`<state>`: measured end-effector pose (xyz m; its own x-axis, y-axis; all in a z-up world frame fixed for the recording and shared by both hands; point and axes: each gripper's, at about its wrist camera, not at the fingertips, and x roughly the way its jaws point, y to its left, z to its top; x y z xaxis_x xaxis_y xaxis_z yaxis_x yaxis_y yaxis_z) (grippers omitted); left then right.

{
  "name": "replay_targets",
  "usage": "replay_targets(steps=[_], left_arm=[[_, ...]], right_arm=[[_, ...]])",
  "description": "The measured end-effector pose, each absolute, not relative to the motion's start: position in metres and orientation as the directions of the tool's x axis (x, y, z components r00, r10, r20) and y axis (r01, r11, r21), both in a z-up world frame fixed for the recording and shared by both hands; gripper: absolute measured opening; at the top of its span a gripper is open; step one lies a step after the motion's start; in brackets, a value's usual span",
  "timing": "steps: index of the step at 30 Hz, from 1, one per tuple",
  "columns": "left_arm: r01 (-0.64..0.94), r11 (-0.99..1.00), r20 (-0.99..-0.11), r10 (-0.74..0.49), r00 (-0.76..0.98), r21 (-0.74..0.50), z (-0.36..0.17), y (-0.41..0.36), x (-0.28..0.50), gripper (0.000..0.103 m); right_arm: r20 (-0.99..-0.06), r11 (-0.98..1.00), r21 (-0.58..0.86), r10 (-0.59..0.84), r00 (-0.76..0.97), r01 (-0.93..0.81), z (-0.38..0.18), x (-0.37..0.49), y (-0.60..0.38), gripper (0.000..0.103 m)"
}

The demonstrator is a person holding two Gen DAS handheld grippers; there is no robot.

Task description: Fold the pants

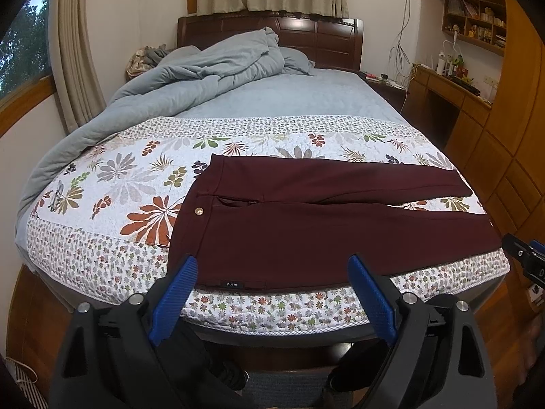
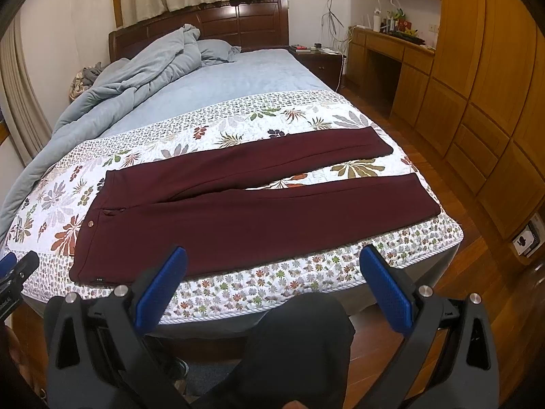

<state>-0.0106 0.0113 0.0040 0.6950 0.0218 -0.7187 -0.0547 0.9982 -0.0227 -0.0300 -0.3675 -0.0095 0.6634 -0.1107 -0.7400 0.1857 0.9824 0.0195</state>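
Pants (image 2: 238, 218) flat along bed (image 2: 238, 293) foot edge, legs rightward; left gripper (image 1: 272, 269) and right gripper (image 2: 272, 259) spread wide, empty.

Dark red pants (image 2: 238, 204) are seen spread flat across a flowered quilt (image 2: 306, 272) at the foot of the bed (image 2: 238, 78), waist at the left, the two legs parted toward the right. The right tool (image 2: 272, 266) is held above the bed's near edge, its blue fingers (image 2: 160, 293) wide apart and empty. The left tool (image 2: 13, 272) is glimpsed at the left edge.
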Motion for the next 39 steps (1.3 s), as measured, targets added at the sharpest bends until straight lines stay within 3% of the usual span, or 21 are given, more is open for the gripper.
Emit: replay_targets(steps=[39], left_arm=[[-0.046,0.999,-0.75,0.018,0.662,-0.017,-0.015,0.011,0.008,0.09]], right_arm=[[-0.773,0.983,0.021,-0.099,0.627,0.181,-0.03,-0.01,-0.369,0.101]])
